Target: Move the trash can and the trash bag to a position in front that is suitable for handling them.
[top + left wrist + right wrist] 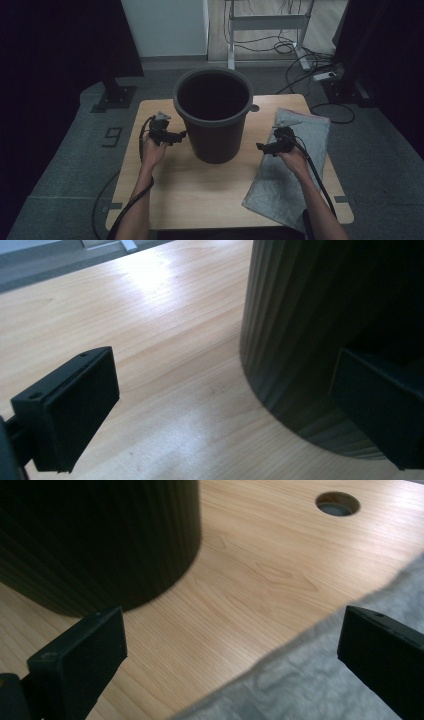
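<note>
Two sets of tongs, left point(183, 134) and right point(259, 146), both gaping wide, flanking dark bin point(212, 115) on pale wood tabletop point(200, 190), grey bag point(295, 165) rightward, cables point(280, 47) across grey floor behind.

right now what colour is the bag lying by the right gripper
Light grey, with a faint crinkled sheen: the bag shows best in the high view.

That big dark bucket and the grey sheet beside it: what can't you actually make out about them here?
- Inside of the bucket: in the high view, its interior is black shadow, so any contents can't be told.
- Bucket rim: cut off by the top edge in both gripper views.
- Grey sheet: the person's right forearm covers part of it in the high view; its near end is cut off in the right gripper view, and its material is unclear.
</note>
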Motion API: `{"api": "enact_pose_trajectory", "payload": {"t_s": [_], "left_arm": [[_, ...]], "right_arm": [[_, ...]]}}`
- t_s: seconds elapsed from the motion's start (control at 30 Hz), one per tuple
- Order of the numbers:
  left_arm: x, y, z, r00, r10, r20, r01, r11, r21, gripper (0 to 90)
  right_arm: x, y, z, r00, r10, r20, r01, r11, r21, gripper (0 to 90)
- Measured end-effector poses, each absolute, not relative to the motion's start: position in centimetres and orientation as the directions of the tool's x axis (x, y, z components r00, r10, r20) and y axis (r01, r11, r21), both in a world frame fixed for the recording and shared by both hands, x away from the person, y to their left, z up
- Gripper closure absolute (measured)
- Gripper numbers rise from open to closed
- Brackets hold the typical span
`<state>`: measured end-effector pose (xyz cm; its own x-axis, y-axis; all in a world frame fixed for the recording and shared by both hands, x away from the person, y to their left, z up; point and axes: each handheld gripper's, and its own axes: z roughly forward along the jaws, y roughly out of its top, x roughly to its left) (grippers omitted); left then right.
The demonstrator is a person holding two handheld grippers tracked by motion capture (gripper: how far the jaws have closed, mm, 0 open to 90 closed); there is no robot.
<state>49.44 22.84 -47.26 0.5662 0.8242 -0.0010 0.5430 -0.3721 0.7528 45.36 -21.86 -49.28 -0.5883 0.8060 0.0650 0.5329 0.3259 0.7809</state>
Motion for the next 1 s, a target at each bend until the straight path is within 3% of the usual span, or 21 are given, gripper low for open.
{"api": "enact_pose_trajectory", "payload": {"t_s": [0.37,0.7,0.83,1.0], "left_arm": [[52.0,23.0,-46.4,0.521,0.847,-0.104,0.594,-0.272,0.757,0.0],[51.1,20.6,-46.3,0.590,0.805,-0.062,0.535,-0.332,0.776,0.0],[52.2,20.6,-46.3,0.565,0.818,-0.111,0.568,-0.287,0.771,0.0],[52.3,20.2,-46.8,0.565,0.820,-0.091,0.564,-0.304,0.767,0.0]], "right_arm": [[48.2,-19.6,-48.0,-0.542,0.837,0.066,0.530,0.280,0.800,0.0],[49.7,-20.6,-48.5,-0.470,0.881,0.061,0.551,0.238,0.800,0.0],[50.4,-21.1,-48.5,-0.457,0.886,0.075,0.540,0.210,0.815,0.0],[51.2,-21.1,-48.8,-0.451,0.886,0.103,0.537,0.177,0.825,0.7]]}}
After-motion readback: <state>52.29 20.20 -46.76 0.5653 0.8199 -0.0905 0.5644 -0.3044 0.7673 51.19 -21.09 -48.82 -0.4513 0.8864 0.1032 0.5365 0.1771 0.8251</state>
